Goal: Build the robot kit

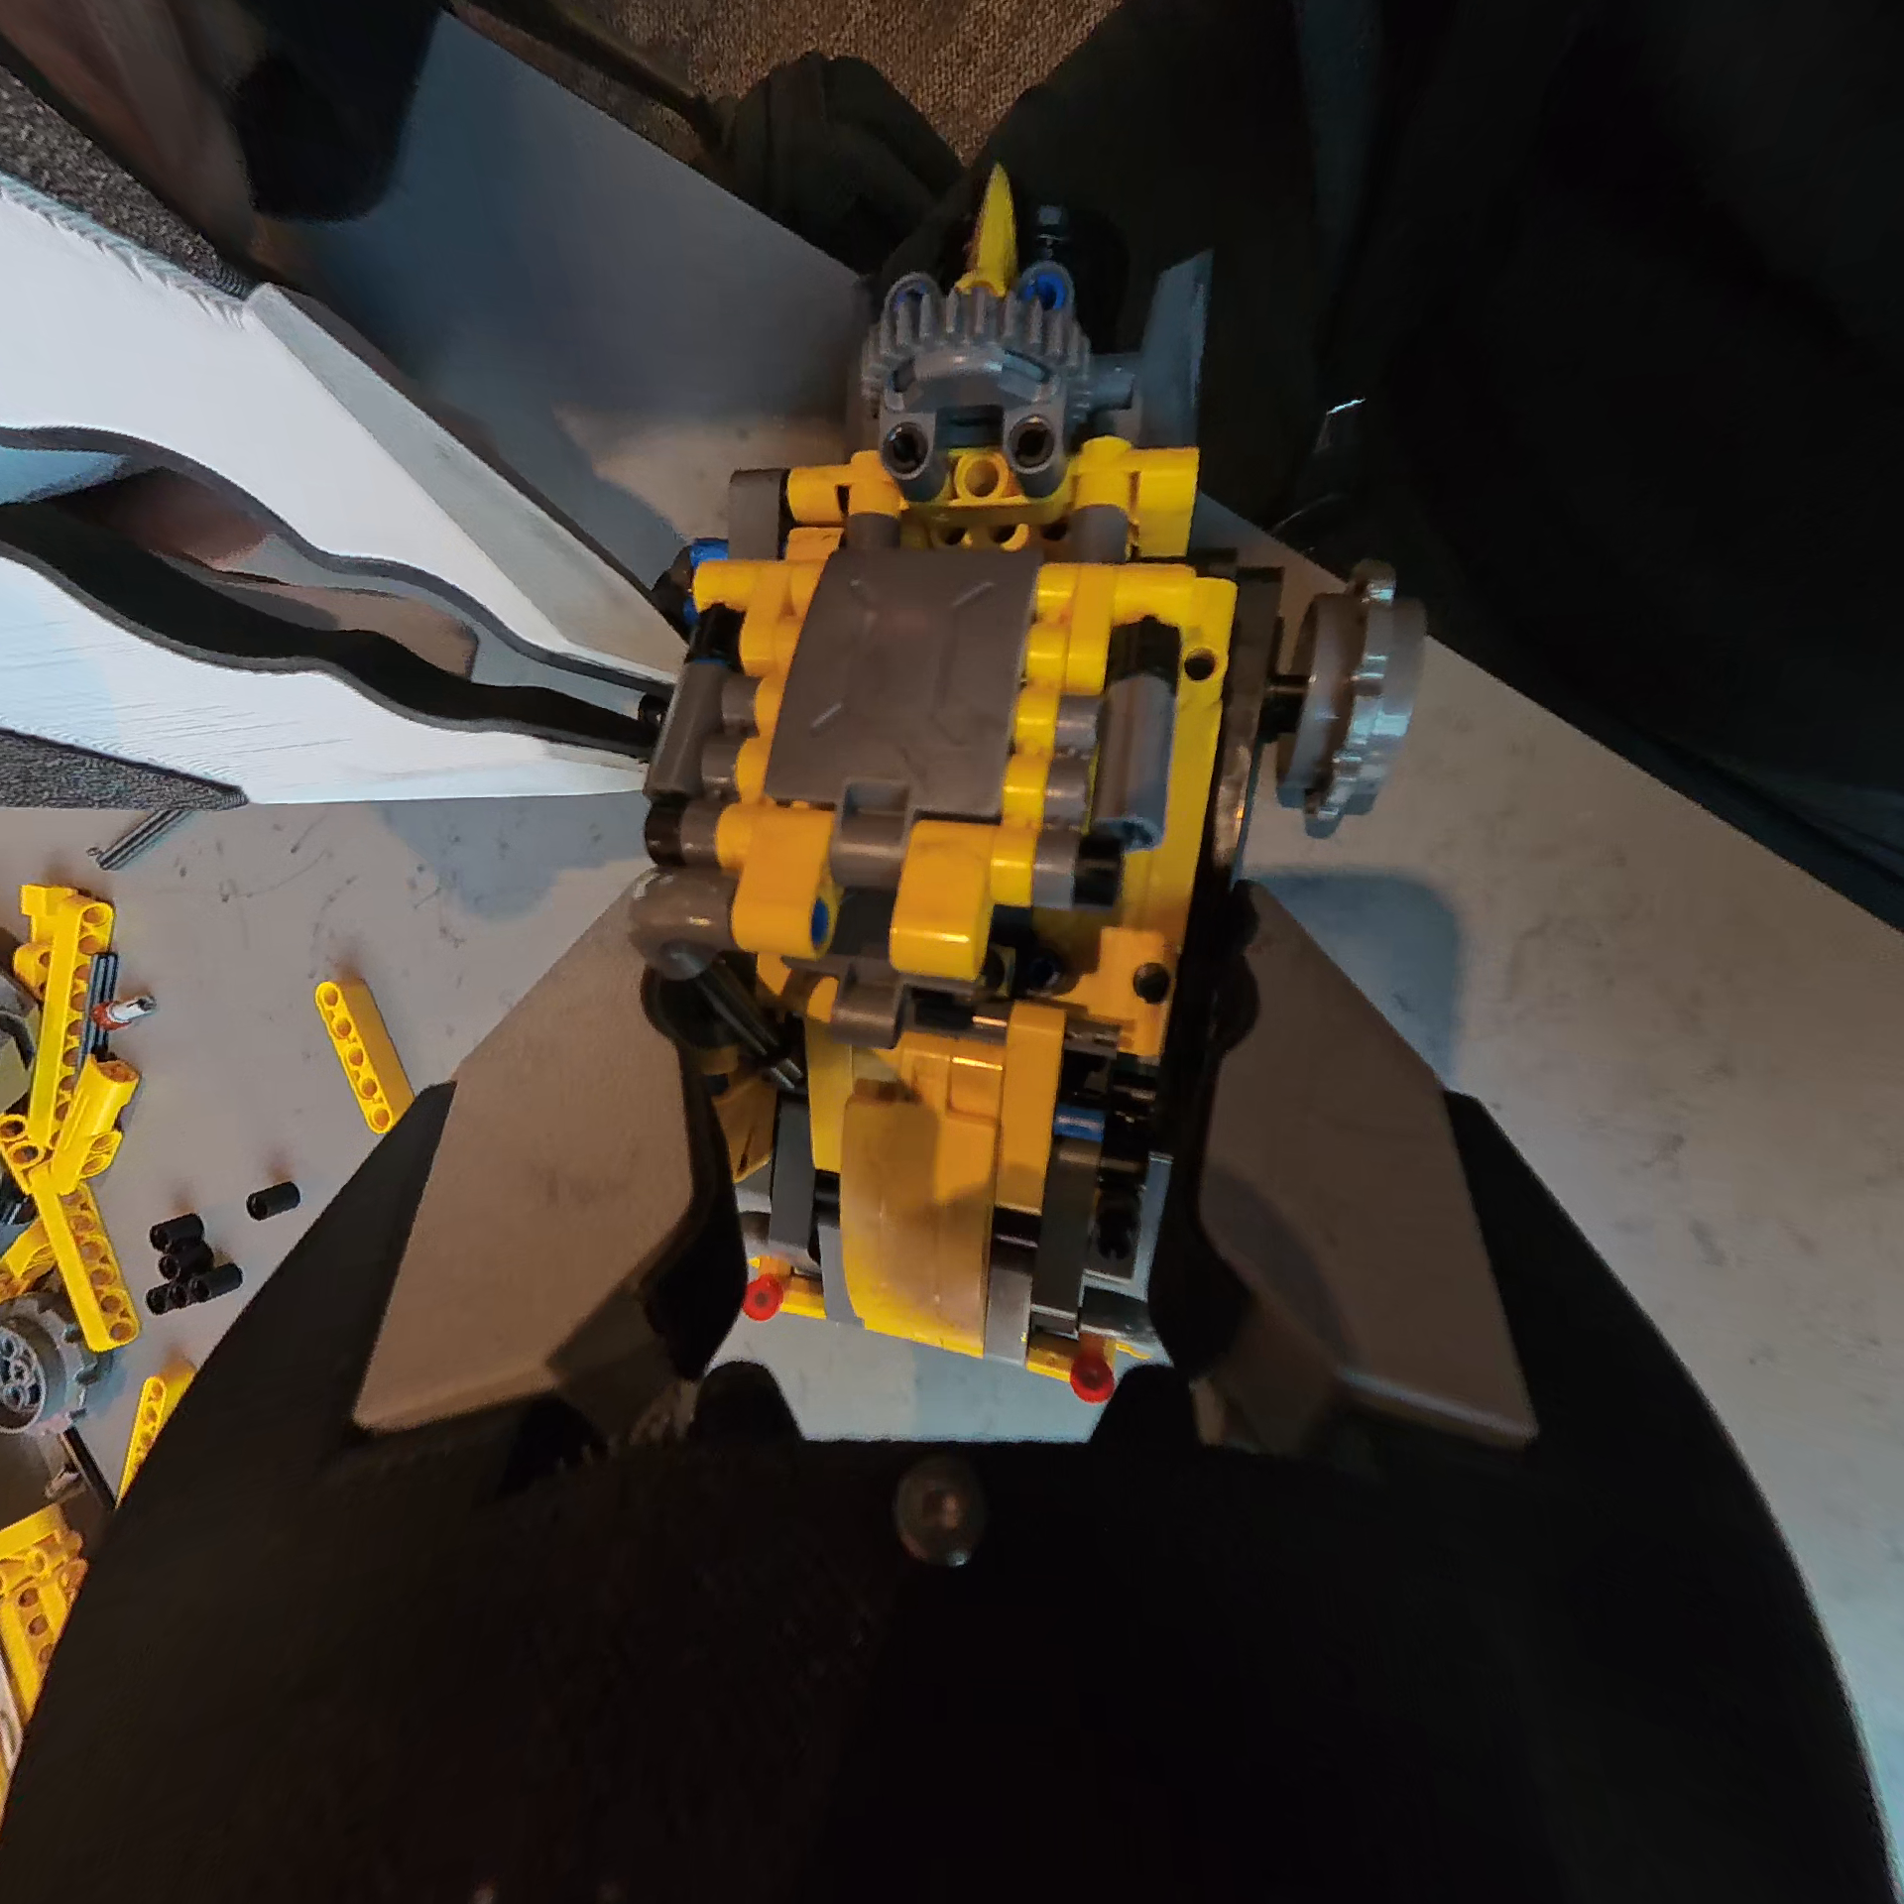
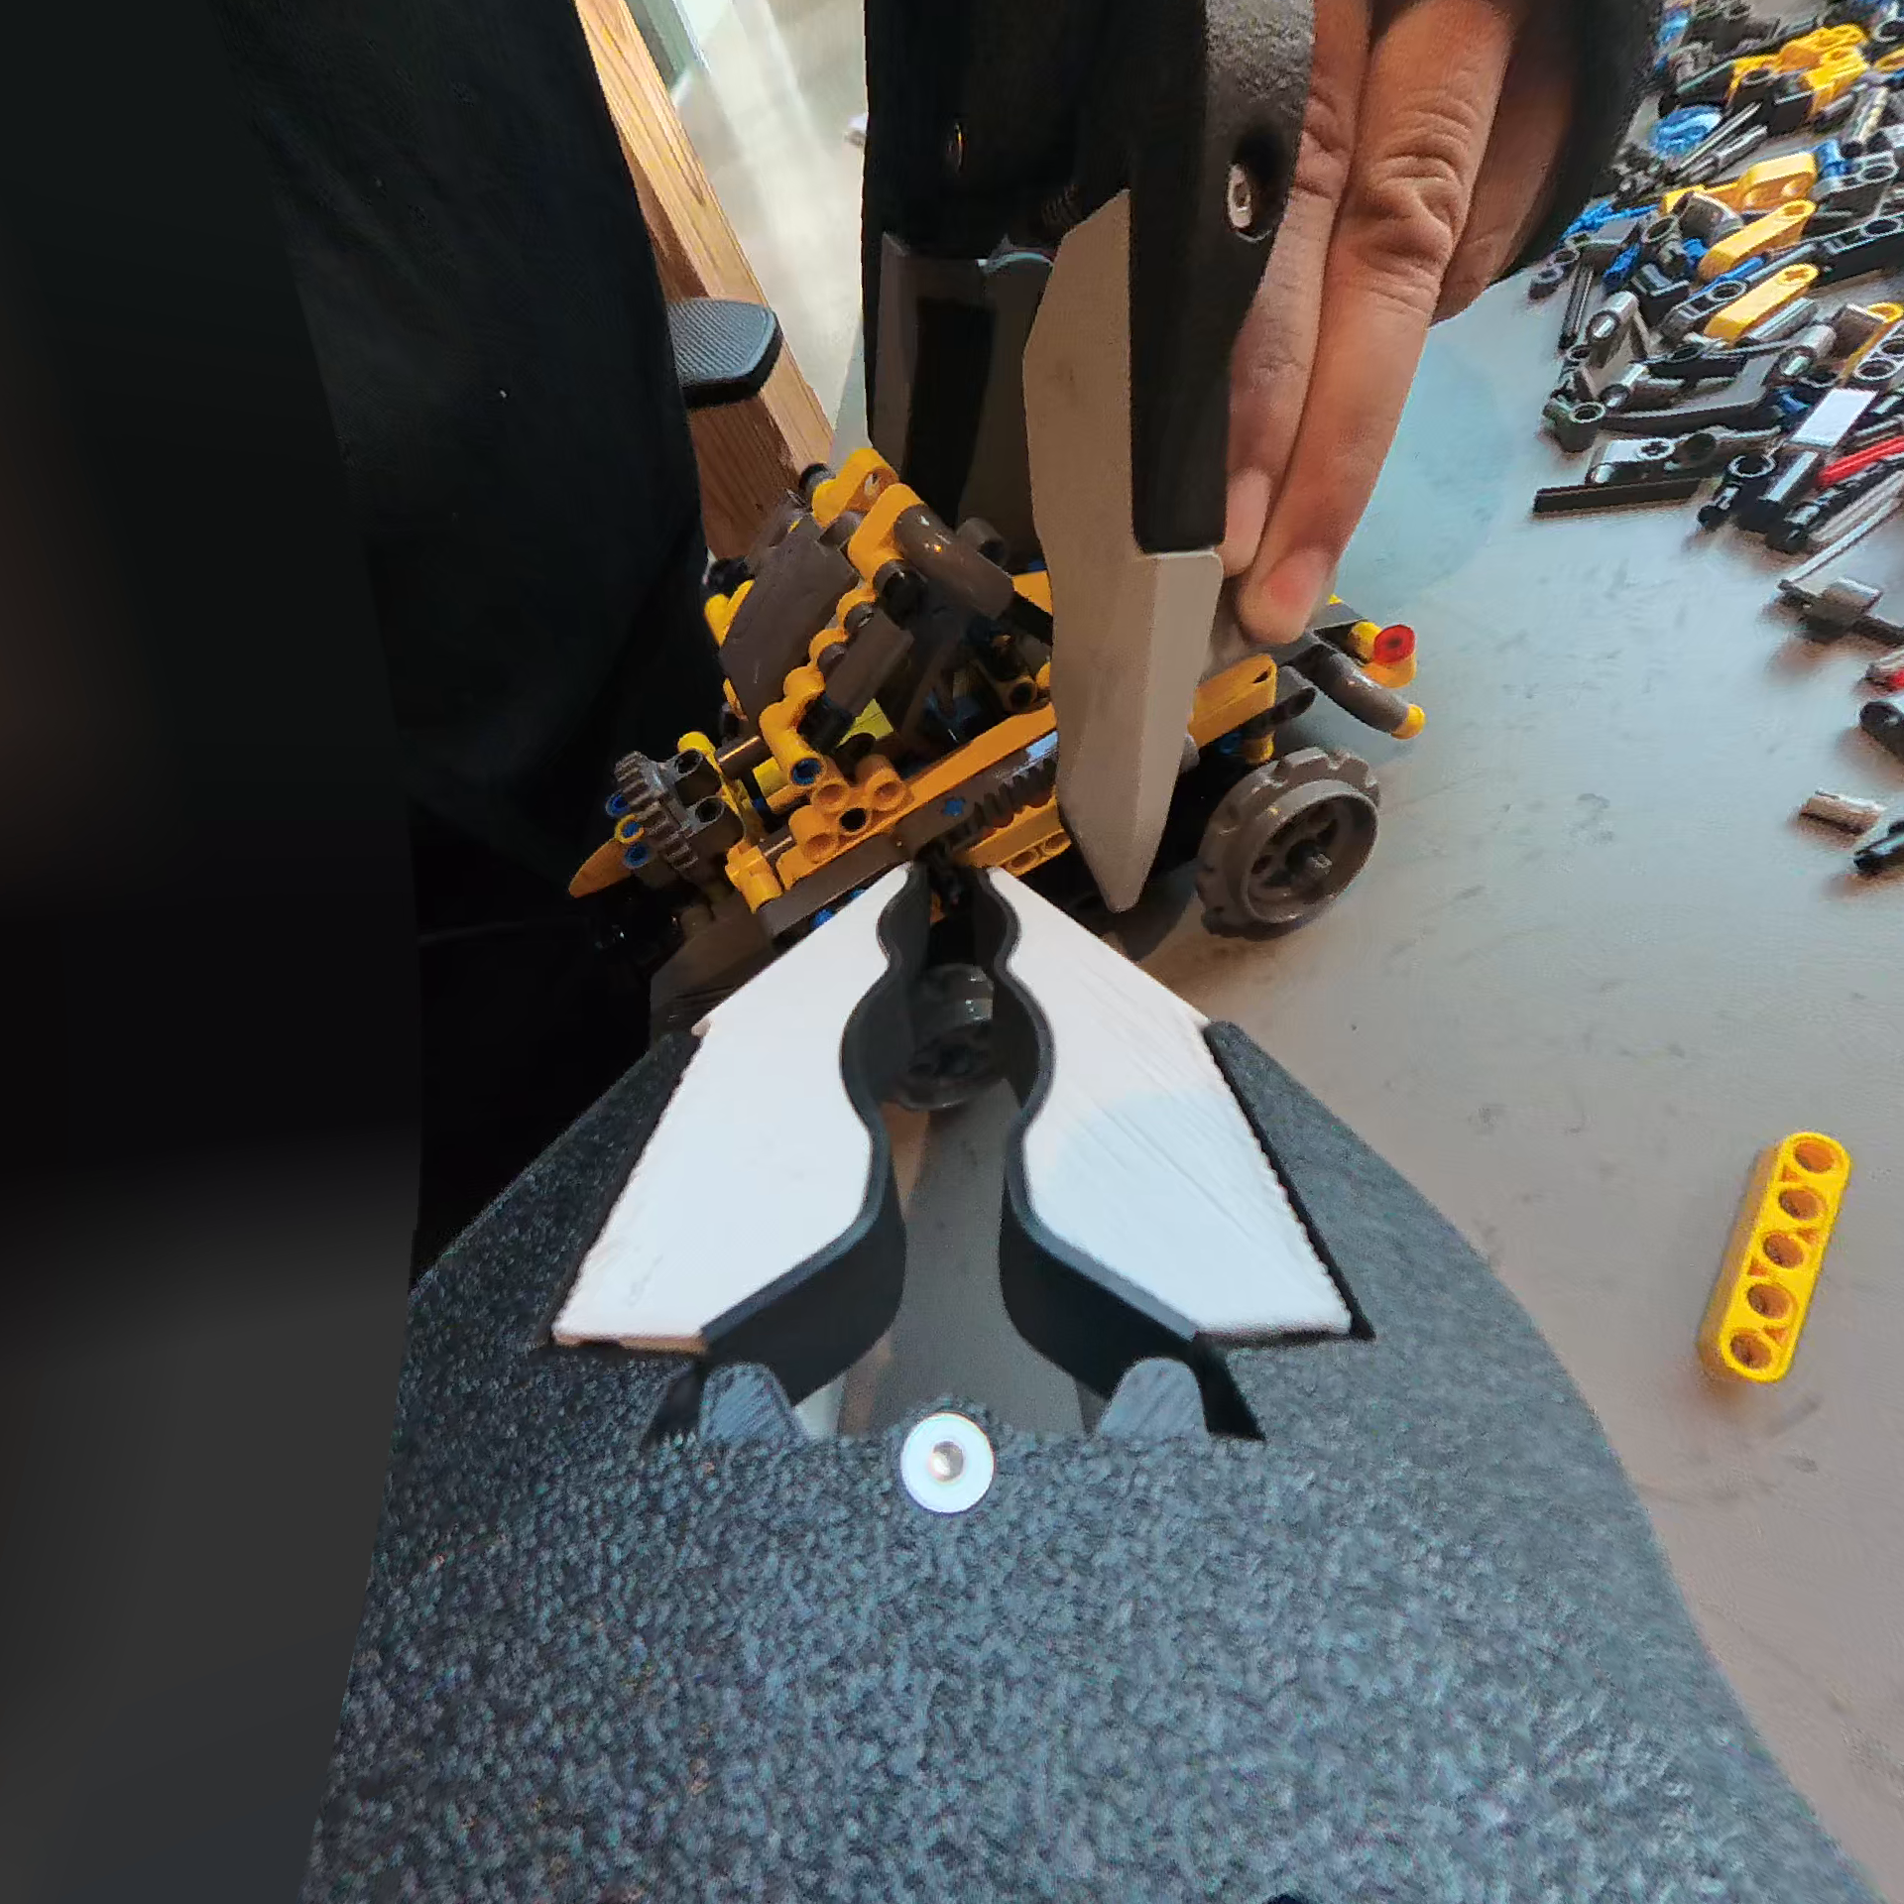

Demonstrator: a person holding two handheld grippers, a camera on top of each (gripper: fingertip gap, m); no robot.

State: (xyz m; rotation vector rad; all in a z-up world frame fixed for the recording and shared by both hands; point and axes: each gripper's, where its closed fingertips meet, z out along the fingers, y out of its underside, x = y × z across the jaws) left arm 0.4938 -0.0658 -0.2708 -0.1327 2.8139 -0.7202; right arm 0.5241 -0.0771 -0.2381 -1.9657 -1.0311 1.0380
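Note:
A yellow and grey brick vehicle [image 1: 948,783] stands on the pale table [image 1: 1545,1030], with a grey wheel [image 1: 1350,701] on one side and a gear at its far end. My left gripper [image 1: 948,1041] is shut on the vehicle's body from both sides. In the right wrist view, one of its grey fingers [image 2: 1123,670] comes down on the vehicle [image 2: 886,742], held by a hand [image 2: 1370,309]. My right gripper [image 2: 946,881], with white fingers, is closed to a narrow gap on a small black part at the vehicle's side. A dark round part [image 2: 943,1020] shows below, through the gap.
A loose yellow beam [image 2: 1772,1257] lies right of my right gripper. A heap of mixed parts [image 2: 1752,258] covers the far right. Yellow assemblies [image 1: 62,1133], a beam [image 1: 361,1056] and black pins [image 1: 191,1262] lie left. A person in dark clothes stands at the table's edge.

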